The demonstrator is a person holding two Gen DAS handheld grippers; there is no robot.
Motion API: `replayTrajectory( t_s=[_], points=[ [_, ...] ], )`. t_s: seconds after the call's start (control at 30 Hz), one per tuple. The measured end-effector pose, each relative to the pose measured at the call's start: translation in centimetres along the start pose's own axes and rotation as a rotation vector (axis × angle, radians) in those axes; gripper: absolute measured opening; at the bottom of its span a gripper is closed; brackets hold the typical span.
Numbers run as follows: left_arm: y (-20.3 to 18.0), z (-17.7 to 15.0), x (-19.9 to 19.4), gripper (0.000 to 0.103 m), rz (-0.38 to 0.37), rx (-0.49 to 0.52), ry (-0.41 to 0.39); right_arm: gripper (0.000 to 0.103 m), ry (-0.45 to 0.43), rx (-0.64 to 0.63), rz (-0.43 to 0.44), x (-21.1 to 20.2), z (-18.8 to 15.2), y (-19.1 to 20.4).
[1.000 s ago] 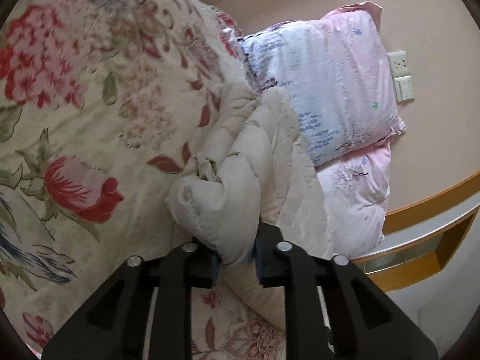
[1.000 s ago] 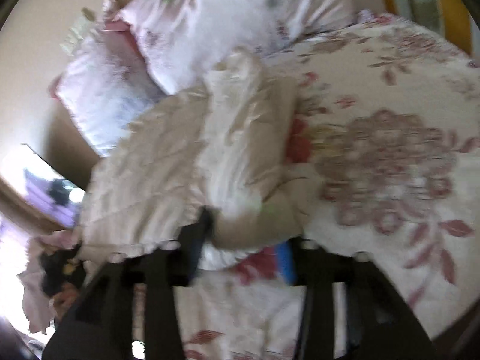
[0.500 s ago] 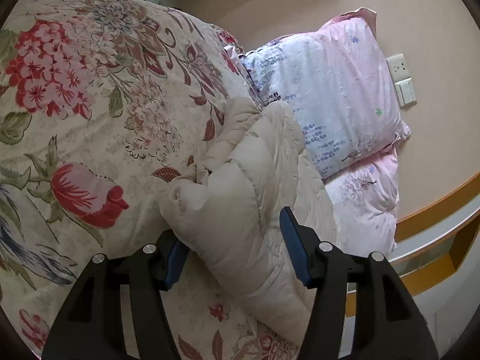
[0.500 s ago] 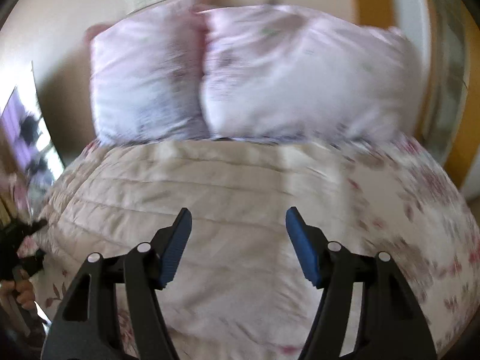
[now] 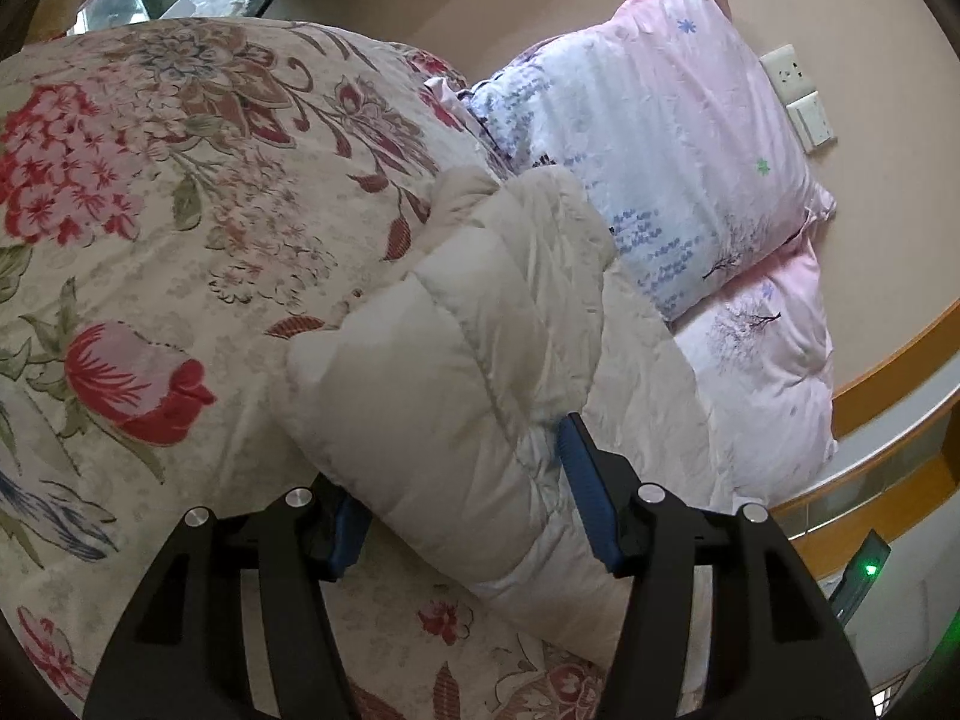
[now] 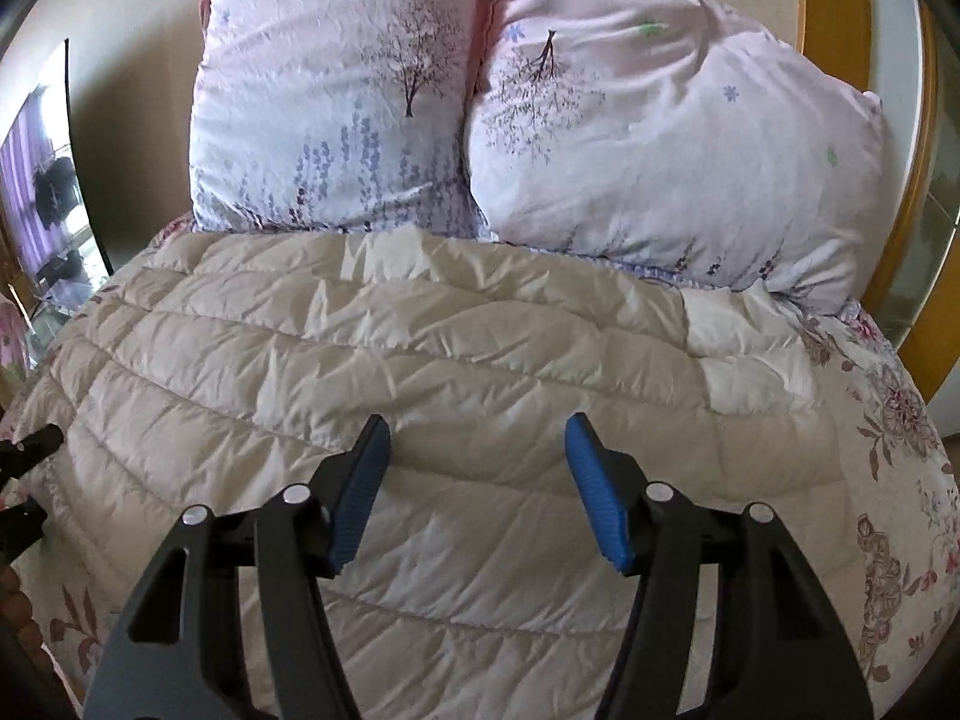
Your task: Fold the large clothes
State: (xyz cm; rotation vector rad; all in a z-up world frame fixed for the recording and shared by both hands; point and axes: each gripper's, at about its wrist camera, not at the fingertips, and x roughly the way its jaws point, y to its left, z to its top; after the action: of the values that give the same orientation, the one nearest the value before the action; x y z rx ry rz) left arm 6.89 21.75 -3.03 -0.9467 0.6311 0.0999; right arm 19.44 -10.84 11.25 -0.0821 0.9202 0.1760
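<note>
A cream quilted down jacket [image 6: 456,360] lies folded flat on the floral bedspread [image 5: 150,228], just below the pillows. In the left wrist view its puffy folded end [image 5: 456,360] sits between the wide-open jaws of my left gripper [image 5: 462,504], which hold nothing. My right gripper [image 6: 477,480] is open above the middle of the jacket, with blue pads apart and empty. The left gripper's black tip [image 6: 24,450] shows at the left edge of the right wrist view.
Two pink pillows [image 6: 336,108] [image 6: 672,150] lean against the beige wall at the head of the bed. Wall sockets [image 5: 798,96] are above them. A wooden bed frame edge [image 5: 888,372] runs on the right. A mirror or screen [image 6: 42,168] stands at the left.
My left gripper opened and let go of the bunched jacket, which settled onto the bed. My right gripper also released it and swung round to face the pillows.
</note>
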Motion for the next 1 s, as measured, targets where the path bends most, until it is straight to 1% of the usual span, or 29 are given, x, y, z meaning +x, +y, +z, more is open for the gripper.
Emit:
replayTrajectory(
  t_s=[0.17,0.27,0.4,0.47,0.53,0.57,0.63,0.7,0.83,1.0],
  points=[
    [0.4,0.7,0.4,0.058,-0.007,-0.038,-0.002,0.061,0.026,-0.003,-0.010,1.1,-0.5,0.2],
    [0.3,0.8,0.6,0.058,-0.002,-0.041,-0.014,0.063,0.058,-0.029,-0.027,2.3,-0.8,0.8],
    [0.3,0.9,0.9,0.058,-0.017,-0.057,-0.030,0.064,0.088,-0.060,-0.045,3.7,-1.2,1.6],
    [0.5,1.0,1.1,0.052,-0.036,-0.077,-0.026,0.064,0.097,-0.069,-0.050,4.0,-1.3,1.8],
    [0.5,1.0,1.2,0.042,-0.057,-0.083,-0.020,0.064,0.106,-0.078,-0.052,4.3,-1.4,1.9],
    [0.3,1.0,1.2,0.040,-0.061,-0.077,-0.024,0.064,0.109,-0.082,-0.054,4.4,-1.5,2.0],
    [-0.5,1.2,0.8,0.031,-0.082,-0.048,-0.036,0.066,0.115,-0.087,-0.053,4.6,-1.5,2.1],
    [-1.6,1.5,0.2,0.028,-0.119,-0.012,-0.058,0.066,0.121,-0.093,-0.056,4.8,-1.5,2.2],
    [-5.1,1.7,-1.5,0.027,-0.206,0.099,-0.107,0.066,0.133,-0.103,-0.056,5.2,-1.3,2.5],
    [-9.3,1.1,-2.4,0.027,-0.316,0.213,-0.119,0.067,0.139,-0.104,-0.051,5.5,-1.2,2.5]
  ],
)
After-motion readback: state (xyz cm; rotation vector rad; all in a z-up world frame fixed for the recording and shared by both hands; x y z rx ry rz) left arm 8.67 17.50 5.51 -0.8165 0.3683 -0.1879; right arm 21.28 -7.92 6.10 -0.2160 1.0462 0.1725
